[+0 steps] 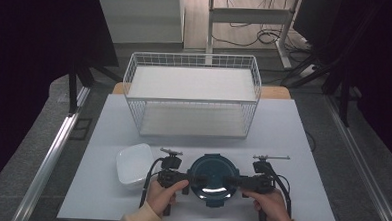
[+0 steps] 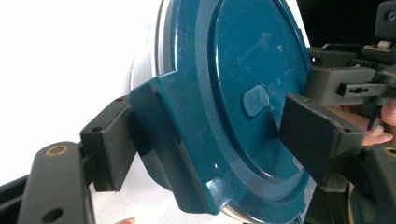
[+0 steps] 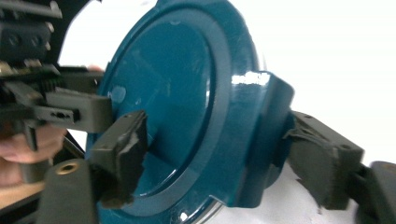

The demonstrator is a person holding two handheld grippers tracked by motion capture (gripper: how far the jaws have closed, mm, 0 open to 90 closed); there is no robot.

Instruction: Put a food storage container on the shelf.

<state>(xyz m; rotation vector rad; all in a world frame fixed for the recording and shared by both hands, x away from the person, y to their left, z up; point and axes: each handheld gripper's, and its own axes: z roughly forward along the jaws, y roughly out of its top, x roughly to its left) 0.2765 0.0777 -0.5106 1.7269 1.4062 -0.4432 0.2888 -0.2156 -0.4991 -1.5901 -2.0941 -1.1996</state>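
High view: a round container with a teal lid point(image 1: 212, 177) sits at the near edge of the table point(image 1: 292, 145), between the two grippers, which come at it from opposite sides so that it can be lifted level. Left gripper point(image 1: 195, 180) straddles a lid clip point(image 2: 173, 140): one jaw lies over the lid top, the other beside the clip's outer face. A gap seems to remain at the upper jaw, so the jaws read as not yet clamped, with the clip between them. Right gripper point(image 1: 229, 181) brackets the opposite clip point(image 3: 264, 130) the same way; whether its pads press cannot be told for certain, but they look just short of contact. Taking the clips gives each jaw pair a narrow rim to bite rather than the wide bowl. A white tub point(image 1: 133, 164) stands just left of the container. A wire basket point(image 1: 192, 93) waits behind, open side up, a likely destination.
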